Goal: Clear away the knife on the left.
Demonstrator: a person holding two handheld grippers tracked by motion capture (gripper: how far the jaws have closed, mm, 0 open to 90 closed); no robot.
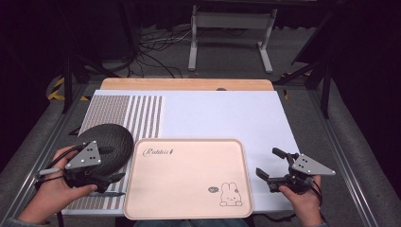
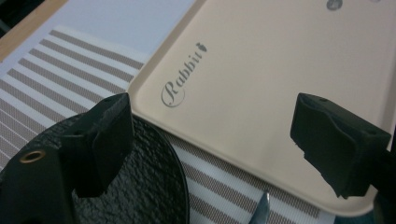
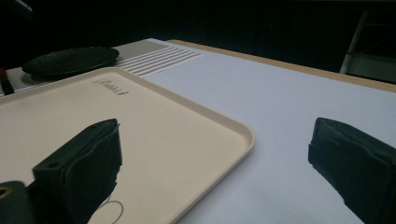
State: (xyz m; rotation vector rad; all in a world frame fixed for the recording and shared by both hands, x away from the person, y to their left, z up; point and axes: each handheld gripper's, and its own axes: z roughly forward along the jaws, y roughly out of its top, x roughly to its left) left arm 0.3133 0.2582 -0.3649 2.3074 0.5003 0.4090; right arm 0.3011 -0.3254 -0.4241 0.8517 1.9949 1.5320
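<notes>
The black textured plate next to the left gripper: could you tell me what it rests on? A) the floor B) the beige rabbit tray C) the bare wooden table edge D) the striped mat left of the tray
D: the black textured plate lies on the striped mat, just left of the beige rabbit tray, whose surface is bare apart from its print.

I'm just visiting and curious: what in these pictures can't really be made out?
- Black textured plate: its near part is hidden by the left tongs in the high view.
- Thin silvery utensil: the bottom edge of the left gripper view cuts it off, so I can't tell what kind it is.
- Small round mark beside the rabbit drawing on the pink tray: too small to read.
</notes>
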